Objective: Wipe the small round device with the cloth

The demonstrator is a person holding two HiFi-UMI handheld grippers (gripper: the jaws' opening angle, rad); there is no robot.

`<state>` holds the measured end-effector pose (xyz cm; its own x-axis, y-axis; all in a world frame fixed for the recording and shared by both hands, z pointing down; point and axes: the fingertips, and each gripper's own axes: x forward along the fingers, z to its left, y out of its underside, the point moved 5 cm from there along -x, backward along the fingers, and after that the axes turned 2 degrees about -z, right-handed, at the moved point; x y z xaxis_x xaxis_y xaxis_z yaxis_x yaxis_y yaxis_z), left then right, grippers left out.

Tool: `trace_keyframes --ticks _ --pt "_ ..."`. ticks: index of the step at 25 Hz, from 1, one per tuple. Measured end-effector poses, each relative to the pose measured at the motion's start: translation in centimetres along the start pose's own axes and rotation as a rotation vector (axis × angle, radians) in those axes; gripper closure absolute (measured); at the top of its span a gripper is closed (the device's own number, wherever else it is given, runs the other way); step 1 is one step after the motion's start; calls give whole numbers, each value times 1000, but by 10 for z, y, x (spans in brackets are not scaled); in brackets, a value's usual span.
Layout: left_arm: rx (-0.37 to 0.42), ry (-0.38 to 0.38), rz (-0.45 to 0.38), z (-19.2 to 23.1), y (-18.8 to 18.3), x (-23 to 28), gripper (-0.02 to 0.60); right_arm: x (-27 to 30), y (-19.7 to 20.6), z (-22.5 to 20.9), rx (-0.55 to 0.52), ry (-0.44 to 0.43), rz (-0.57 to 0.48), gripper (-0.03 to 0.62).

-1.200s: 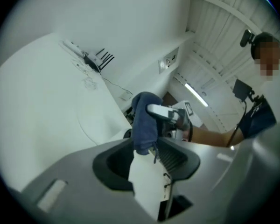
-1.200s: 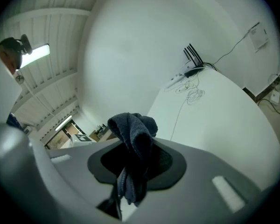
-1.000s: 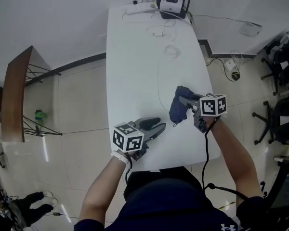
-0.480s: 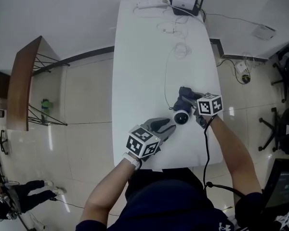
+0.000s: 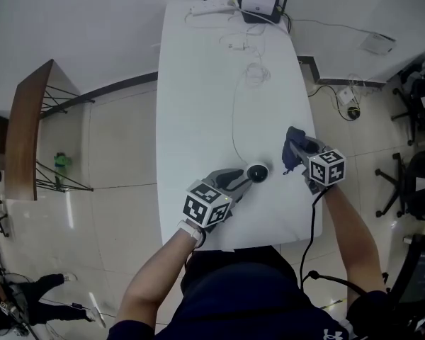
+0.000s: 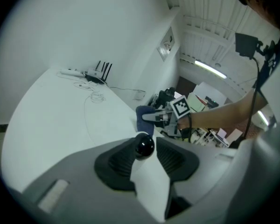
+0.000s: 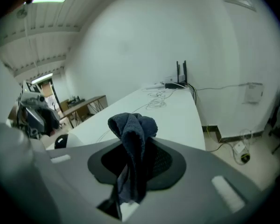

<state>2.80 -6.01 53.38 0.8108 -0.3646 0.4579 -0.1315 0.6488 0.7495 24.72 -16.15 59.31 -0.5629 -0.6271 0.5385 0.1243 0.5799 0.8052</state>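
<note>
The small round device [image 5: 257, 172], white with a black round face, sits on the white table [image 5: 198, 105] at the tip of my left gripper [image 5: 246, 178]. In the left gripper view the device [image 6: 144, 147] is between the two dark pads [image 6: 114, 164], which close on its white body. My right gripper [image 5: 302, 152] is shut on a dark blue cloth [image 5: 295, 146], a short gap to the right of the device. The bunched cloth [image 7: 133, 129] stands up between the right jaws. The device [image 7: 60, 141] shows at that view's left.
A thin white cable [image 5: 235, 115] runs from the device up the table to a coil [image 5: 256, 73]. At the far end are a router [image 5: 258, 2] and a power strip [image 5: 212, 7]. A wooden desk [image 5: 28, 133] stands at left, office chairs [image 5: 418, 183] at right.
The right gripper has carried the cloth off the device and to the right, so the device now shows uncovered. The left gripper stays on the device.
</note>
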Motion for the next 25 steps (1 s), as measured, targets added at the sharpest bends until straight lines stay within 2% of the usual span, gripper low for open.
trace_keyframes --ticks 7,9,11,12,14,19,23,25 --pt "25 40 46 -8 1 15 442 11 23 48 358 -67 -99 496" --pt "33 48 58 -7 2 15 442 12 16 60 392 -94 -132 496" --pt "38 56 68 -7 4 14 443 5 1 71 353 -112 -170 496" --pt "41 60 75 -8 5 13 442 0 -8 79 299 -115 -191 496" --pt "40 72 79 -7 8 9 442 -9 -25 101 121 -110 -222 496" --pt "-31 76 -24 3 4 -28 443 -16 -44 181 -496 -39 -217 497" --pt "-73 3 -75 24 10 -70 447 -9 -20 232 -1013 65 -117 496" --pt "-103 -47 -102 39 12 -92 451 -1 1 245 -1198 121 -59 496"
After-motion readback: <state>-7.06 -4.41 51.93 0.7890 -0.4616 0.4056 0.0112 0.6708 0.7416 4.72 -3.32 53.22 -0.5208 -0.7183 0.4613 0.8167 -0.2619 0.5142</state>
